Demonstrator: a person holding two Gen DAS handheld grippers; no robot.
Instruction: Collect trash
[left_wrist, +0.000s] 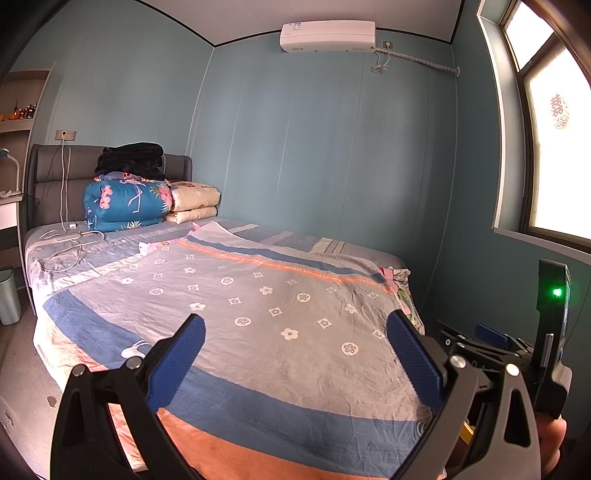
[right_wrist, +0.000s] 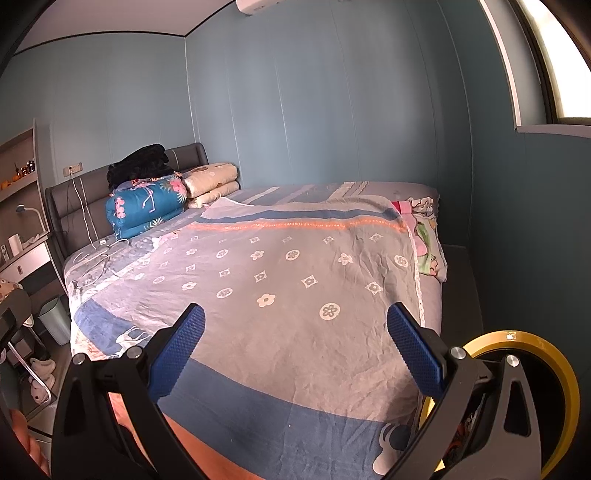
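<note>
Right now a small crumpled white scrap (left_wrist: 144, 248) is lying on the bedspread (left_wrist: 258, 295) near the bed's head end, just beside a tangle of white charging cables (left_wrist: 70, 240); whether it is trash, I cannot tell. Both tongs are hovering over the foot of the bed: left tongs (left_wrist: 295, 350) gaping wide and holding nothing, right tongs (right_wrist: 295, 347) spread open and empty too. Folded quilts (left_wrist: 125, 203) are sitting stacked against the grey headboard (left_wrist: 48, 166). A pale green bin (right_wrist: 55, 321) is standing on the floor beside the bed.
</note>
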